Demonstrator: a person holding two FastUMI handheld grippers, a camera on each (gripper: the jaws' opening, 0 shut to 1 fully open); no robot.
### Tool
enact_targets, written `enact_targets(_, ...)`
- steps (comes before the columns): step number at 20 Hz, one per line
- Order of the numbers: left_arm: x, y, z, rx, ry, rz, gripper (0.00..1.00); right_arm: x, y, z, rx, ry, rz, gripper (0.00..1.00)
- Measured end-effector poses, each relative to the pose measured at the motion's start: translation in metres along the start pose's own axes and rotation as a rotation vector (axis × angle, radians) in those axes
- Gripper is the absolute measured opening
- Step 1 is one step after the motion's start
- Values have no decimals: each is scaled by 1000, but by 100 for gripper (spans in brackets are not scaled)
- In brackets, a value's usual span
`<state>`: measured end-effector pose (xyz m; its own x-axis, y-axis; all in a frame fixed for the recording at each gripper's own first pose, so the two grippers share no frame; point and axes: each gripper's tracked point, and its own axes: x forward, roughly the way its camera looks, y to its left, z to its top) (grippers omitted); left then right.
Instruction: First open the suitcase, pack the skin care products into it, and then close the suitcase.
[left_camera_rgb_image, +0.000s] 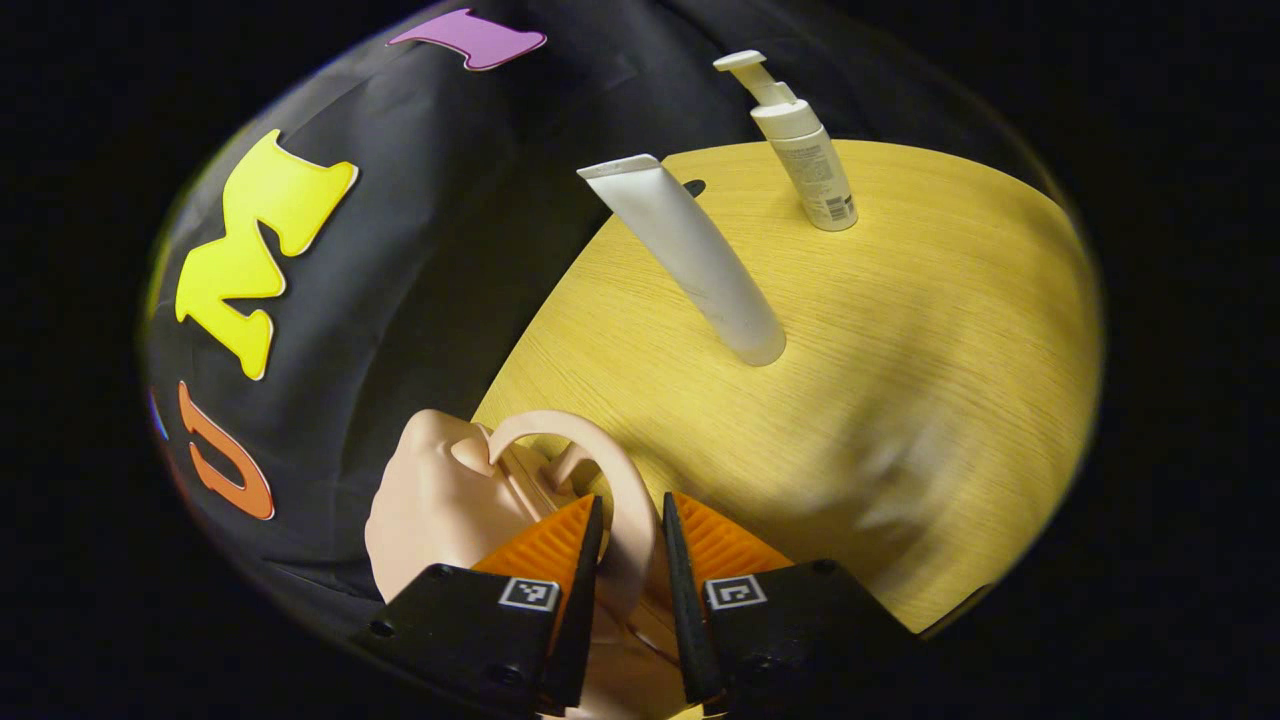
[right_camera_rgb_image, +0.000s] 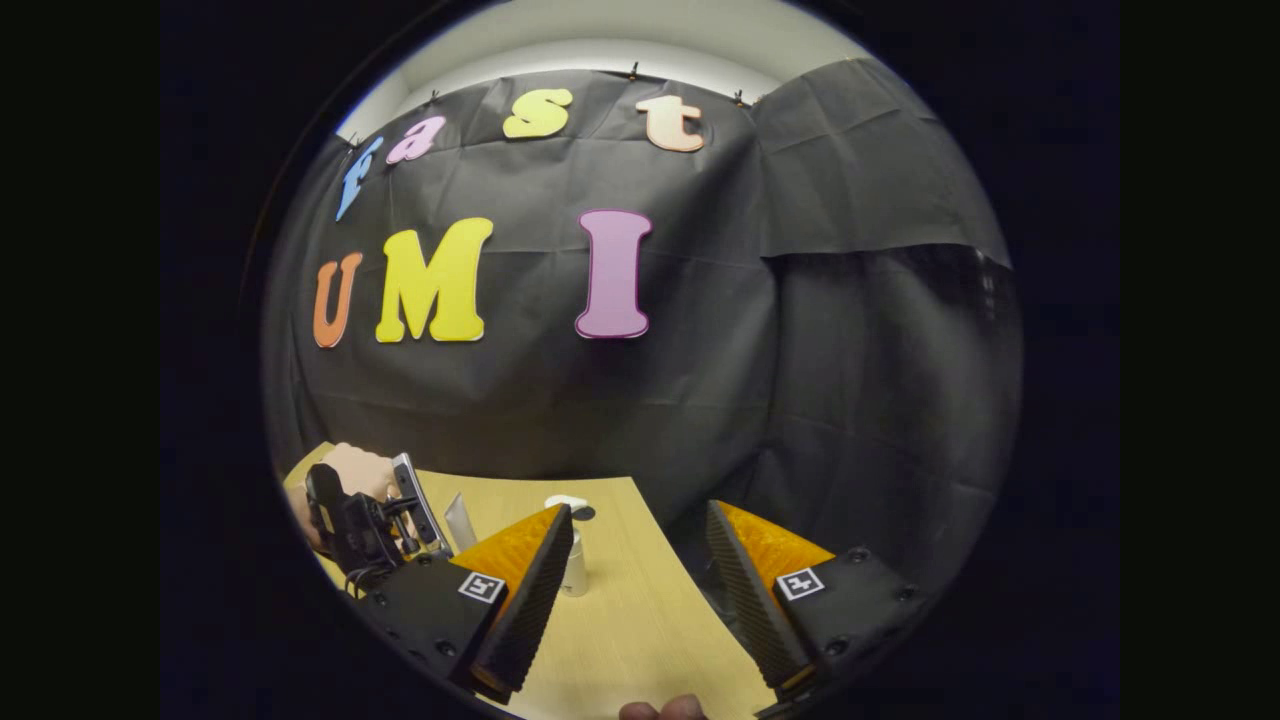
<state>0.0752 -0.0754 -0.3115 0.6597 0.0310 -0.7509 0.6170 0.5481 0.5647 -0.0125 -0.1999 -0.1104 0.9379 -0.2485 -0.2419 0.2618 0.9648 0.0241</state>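
Note:
A pale pink suitcase (left_camera_rgb_image: 440, 500) lies at the near left edge of the wooden table (left_camera_rgb_image: 900, 330). Its curved handle (left_camera_rgb_image: 560, 425) runs between the fingers of my left gripper (left_camera_rgb_image: 632, 500), which is shut on it. Farther along the table a white tube (left_camera_rgb_image: 700, 260) stands on its cap. Behind it stands a white pump bottle (left_camera_rgb_image: 810, 150). In the right gripper view my right gripper (right_camera_rgb_image: 640, 590) hangs open over the table (right_camera_rgb_image: 640, 630) with nothing between its fingers. The tube (right_camera_rgb_image: 460, 520) and pump bottle (right_camera_rgb_image: 573, 565) stand ahead of it, and the left gripper (right_camera_rgb_image: 360, 530) is at far left.
The black cloth wall (right_camera_rgb_image: 650, 400) stands close behind the table's far edge. A hand (right_camera_rgb_image: 350, 470) holds the left gripper at the table's left side. Bare wood stretches to the right of the two products.

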Motion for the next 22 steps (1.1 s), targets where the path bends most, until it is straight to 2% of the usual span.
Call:
enact_targets(1, 0, 2, -1, 2, 3, 0, 29, 0, 0, 0, 3, -4, -2, 80)
enact_targets(5, -10, 8, 6, -31, -11, -6, 18, -2, 8, 1, 8, -6, 4, 80)
enact_targets(8, -25, 17, 14, -101, -43, -16, 15, -5, 16, 4, 4, -13, 16, 80)
enact_targets(15, -74, 69, 24, -280, -158, 42, 8, -13, 44, 19, -4, -47, 63, 80)
enact_targets(18, -108, 118, 22, -380, -258, 110, 6, -16, 62, 29, -17, -68, 97, 80)
enact_targets(22, -156, 203, -10, -497, -386, 280, 3, -22, 94, 42, -43, -89, 150, 80)
